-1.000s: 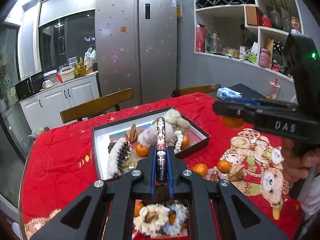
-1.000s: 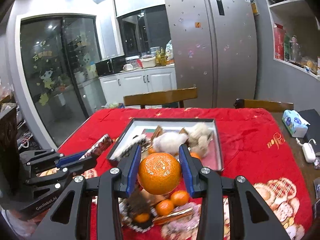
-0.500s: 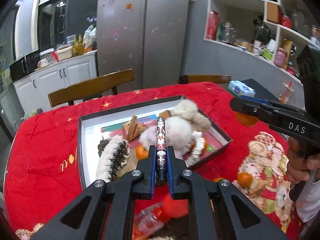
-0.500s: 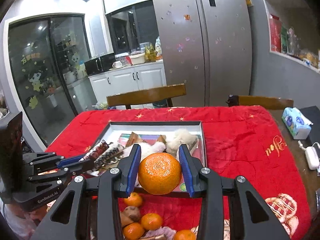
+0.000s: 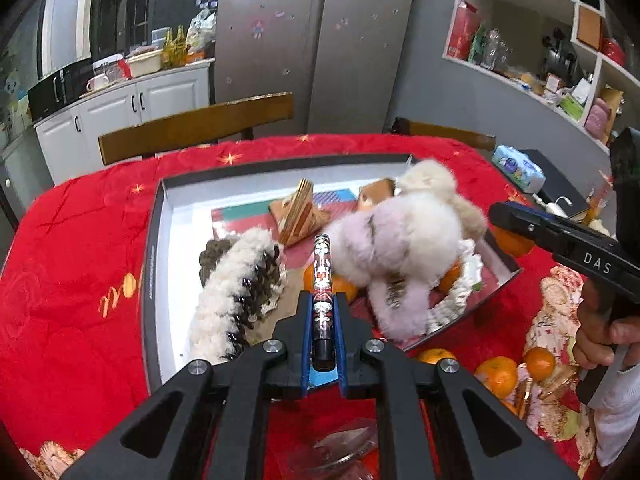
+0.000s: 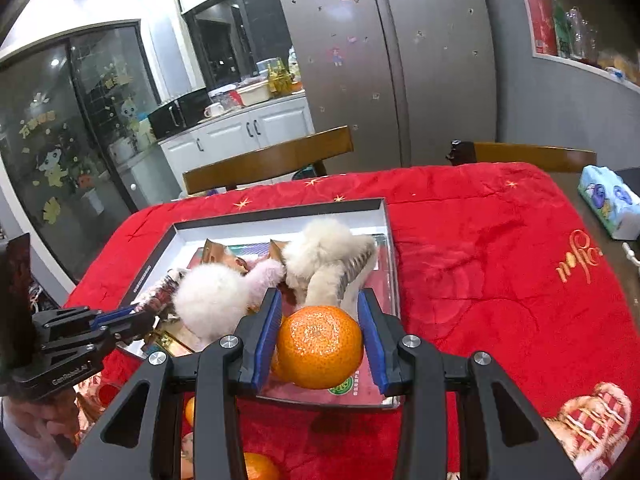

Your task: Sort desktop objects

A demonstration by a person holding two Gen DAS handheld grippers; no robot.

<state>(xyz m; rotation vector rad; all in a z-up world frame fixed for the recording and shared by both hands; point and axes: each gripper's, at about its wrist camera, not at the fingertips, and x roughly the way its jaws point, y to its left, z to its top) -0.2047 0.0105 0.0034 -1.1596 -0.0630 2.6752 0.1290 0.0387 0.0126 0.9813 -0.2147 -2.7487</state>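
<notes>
My left gripper (image 5: pixel 322 300) is shut on a slim patterned pen (image 5: pixel 322 276), which juts forward over the near part of a dark-rimmed box (image 5: pixel 154 264). The box holds fluffy hair clips (image 5: pixel 400 240), a knitted scrunchie (image 5: pixel 236 280), wrapped snacks (image 5: pixel 298 212) and oranges. My right gripper (image 6: pixel 320 312) is shut on an orange (image 6: pixel 319 346) and hangs over the box's near right corner (image 6: pixel 394 280). In the right wrist view the left gripper (image 6: pixel 132 318) enters from the left with the pen at the box's near left side. The right gripper (image 5: pixel 520 224) also shows at the left view's right edge.
A red tablecloth (image 6: pixel 500 280) covers the table. Loose oranges (image 5: pixel 496 374) and wrappers lie in front of the box. A tissue pack (image 6: pixel 610 204) sits at the far right. Two wooden chairs (image 5: pixel 196 128) stand behind the table, with a fridge (image 6: pixel 400 60) beyond.
Both grippers have moved forward and down from the loose pile to over the box, which now looks nearer and larger. Pen and orange stay gripped.
</notes>
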